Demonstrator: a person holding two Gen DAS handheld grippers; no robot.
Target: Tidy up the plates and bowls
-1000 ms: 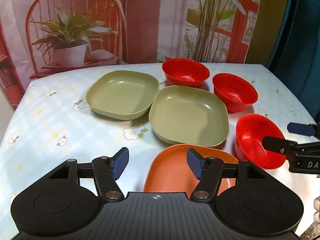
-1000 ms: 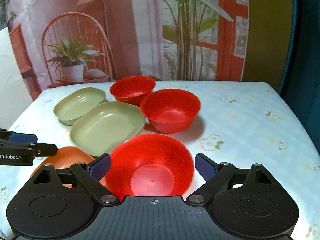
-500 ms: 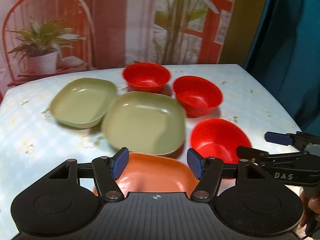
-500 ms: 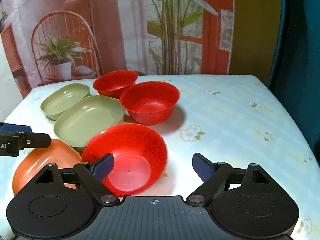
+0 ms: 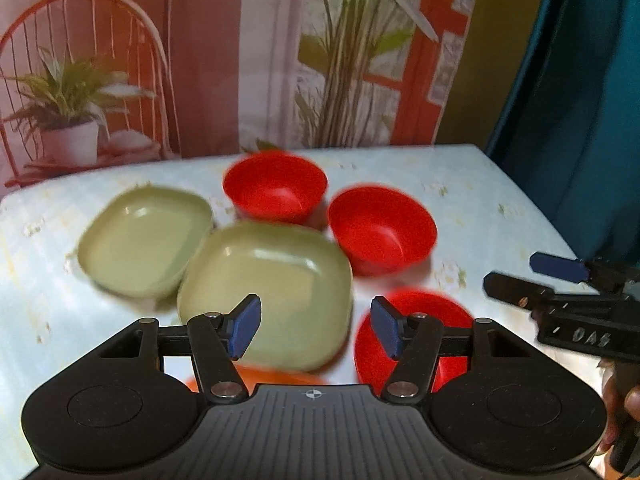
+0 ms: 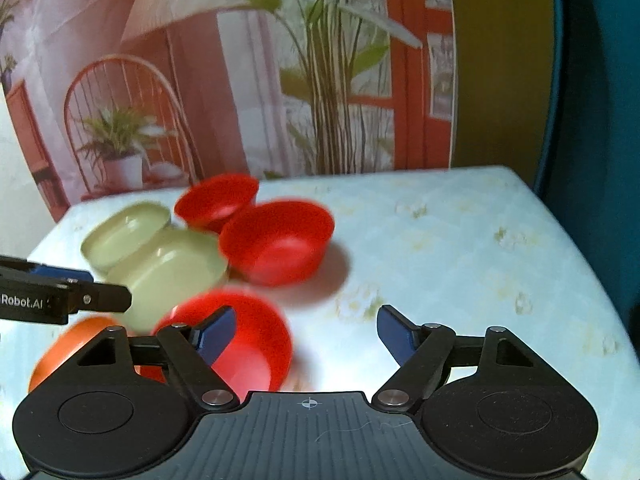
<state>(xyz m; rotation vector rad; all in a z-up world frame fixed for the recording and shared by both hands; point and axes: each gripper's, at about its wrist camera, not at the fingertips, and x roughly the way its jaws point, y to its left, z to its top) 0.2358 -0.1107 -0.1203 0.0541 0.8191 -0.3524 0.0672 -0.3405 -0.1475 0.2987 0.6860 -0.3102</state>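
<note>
Two green plates (image 5: 144, 240) (image 5: 272, 284) lie side by side, with three red bowls (image 5: 276, 188) (image 5: 382, 228) (image 5: 416, 320) to their right. An orange plate (image 5: 256, 376) shows only as a sliver under my left gripper (image 5: 316, 330). That gripper hovers over the nearer green plate's front edge, its jaws closing with nothing between them. My right gripper (image 6: 306, 332) is also closing, over bare tablecloth. The nearest red bowl (image 6: 240, 344) sits behind its left finger (image 6: 218, 332), not gripped. The picture is blurred by motion.
The dishes stand on a table with a pale flowered cloth (image 6: 460, 248), bare on its right half. A printed backdrop (image 5: 240, 60) hangs behind, with a blue curtain (image 5: 580, 120) at the right. A hand (image 5: 624, 408) holds the right gripper (image 5: 514, 270) at the right edge.
Both grippers have moved to the right, so the dishes have slid left in both views. The near red bowl has passed from between the right jaws to their left. The right jaws have narrowed.
</note>
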